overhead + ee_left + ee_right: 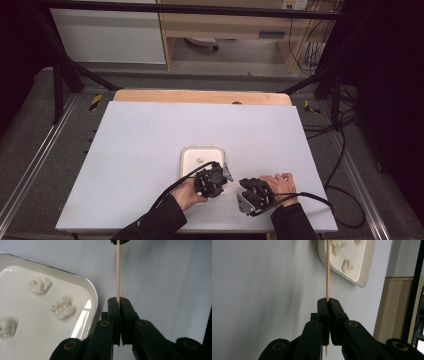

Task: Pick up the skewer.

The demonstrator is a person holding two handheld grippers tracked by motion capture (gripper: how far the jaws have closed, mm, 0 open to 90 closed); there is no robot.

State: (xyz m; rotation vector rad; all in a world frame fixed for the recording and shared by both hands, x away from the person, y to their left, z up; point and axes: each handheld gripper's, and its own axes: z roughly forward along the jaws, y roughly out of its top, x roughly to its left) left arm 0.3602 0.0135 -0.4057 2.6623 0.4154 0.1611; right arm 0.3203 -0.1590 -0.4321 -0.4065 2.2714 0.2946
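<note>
Both grippers clamped one wooden skewer beside the white tray.
Left gripper and right gripper each gripped an end; skewer's far end was cut off; tray's white lumps hard to identify.

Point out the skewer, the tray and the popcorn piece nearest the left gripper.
skewer (118,275), left gripper view, mid-shaft.
tray (93,290), left gripper view, near rim.
popcorn piece (62,308), left gripper view, centre.

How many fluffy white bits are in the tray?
3 in the left gripper view: one far, one mid-tray, one cut off at the picture's edge. More may lie outside it.
</note>
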